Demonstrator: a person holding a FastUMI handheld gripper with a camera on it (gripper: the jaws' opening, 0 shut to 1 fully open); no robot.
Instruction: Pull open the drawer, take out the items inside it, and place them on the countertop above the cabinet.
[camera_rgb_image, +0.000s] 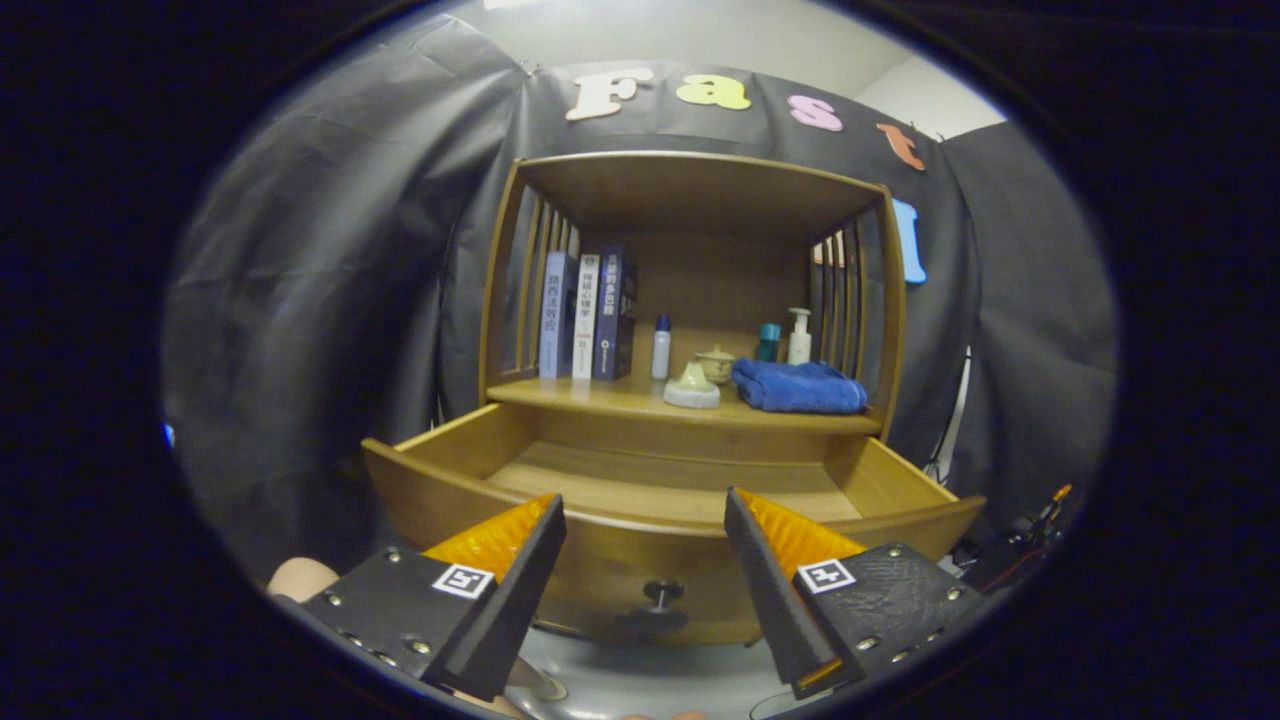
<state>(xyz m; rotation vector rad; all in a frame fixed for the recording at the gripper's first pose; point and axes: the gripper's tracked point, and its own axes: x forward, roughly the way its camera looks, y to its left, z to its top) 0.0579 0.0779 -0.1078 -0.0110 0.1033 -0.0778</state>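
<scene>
I hold the gripper (645, 520) with fingers spread apart, gripping nothing. The light wooden drawer (660, 480) stands pulled open directly ahead and below, its round dark knob (661, 593) between the fingers. The visible drawer floor is bare; the countertop (620, 398) lies beyond, above.

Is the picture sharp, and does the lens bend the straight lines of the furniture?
Gripper view: fisheye bows the front of the open wooden drawer; the folded blue towel and upright books look fairly sharp; the open gripper throws no glare.
</scene>
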